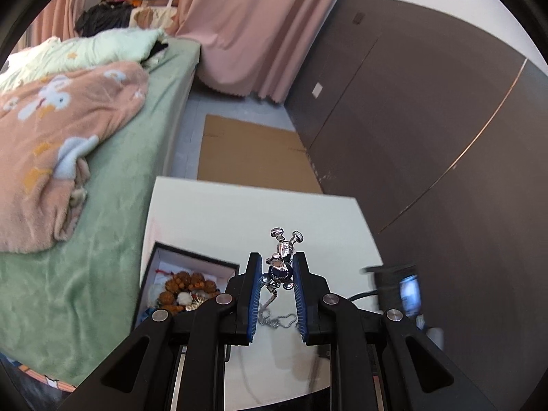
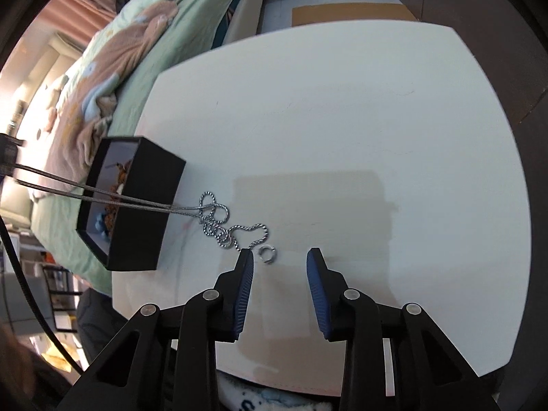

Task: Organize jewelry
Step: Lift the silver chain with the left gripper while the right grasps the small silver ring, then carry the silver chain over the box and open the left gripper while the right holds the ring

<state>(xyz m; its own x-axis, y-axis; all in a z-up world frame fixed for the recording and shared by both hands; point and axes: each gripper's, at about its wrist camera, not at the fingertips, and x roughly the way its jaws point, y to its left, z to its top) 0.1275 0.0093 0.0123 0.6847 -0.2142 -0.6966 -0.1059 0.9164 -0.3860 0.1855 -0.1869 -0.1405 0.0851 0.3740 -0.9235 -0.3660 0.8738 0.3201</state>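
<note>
My left gripper [image 1: 277, 257] is shut on a silver pendant [image 1: 280, 272] with a dark blue body, held above the white table [image 1: 212, 219]. Its silver chain [image 1: 274, 318] hangs down to the tabletop. In the right wrist view two taut strands [image 2: 85, 190] run from a loose chain heap [image 2: 222, 226] up toward the left edge. My right gripper [image 2: 279, 251] points down at the table with its jaws apart. A small silver ring [image 2: 267, 254] lies between the fingertips, close to the left one, with neither pad pressing on it. An open black box [image 2: 137, 205] holding brown beads [image 1: 185, 284] stands left of the chain.
A bed [image 1: 102, 239] with a green sheet and a pink blanket [image 1: 51, 144] borders the table's left side. Flat cardboard [image 1: 250, 154] lies on the floor beyond the table. A dark panelled wall [image 1: 428, 137] runs along the right, with pink curtains [image 1: 246, 27] behind.
</note>
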